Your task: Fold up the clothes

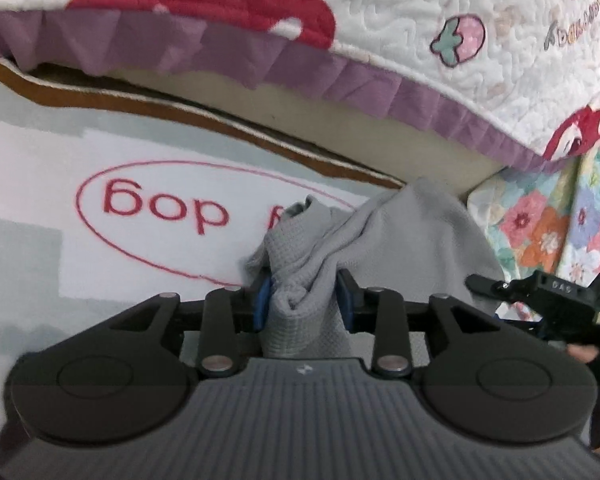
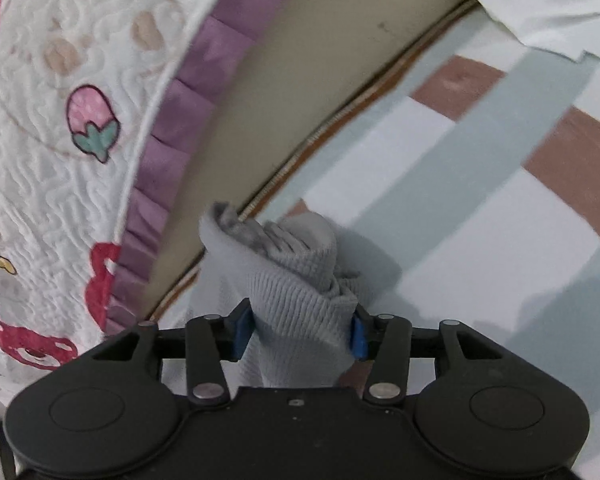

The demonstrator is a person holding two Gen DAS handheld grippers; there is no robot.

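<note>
A grey waffle-knit garment (image 1: 364,236) hangs bunched between my two grippers above a patterned rug. My left gripper (image 1: 303,300) is shut on a gathered fold of it, blue pads pressing both sides. My right gripper (image 2: 300,336) is shut on another bunched part of the same garment (image 2: 296,280), with a rolled hem sticking up past the fingers. The right gripper also shows at the right edge of the left wrist view (image 1: 548,292). Most of the garment is hidden below the grippers.
A bed with a white quilted cover (image 1: 420,20), purple ruffle (image 2: 188,120) and beige base (image 2: 300,80) runs just beyond the garment. The rug (image 1: 60,160) carries a red oval with lettering; in the right wrist view it (image 2: 460,160) has grey, white and brown blocks. A floral cloth (image 1: 560,220) hangs at right.
</note>
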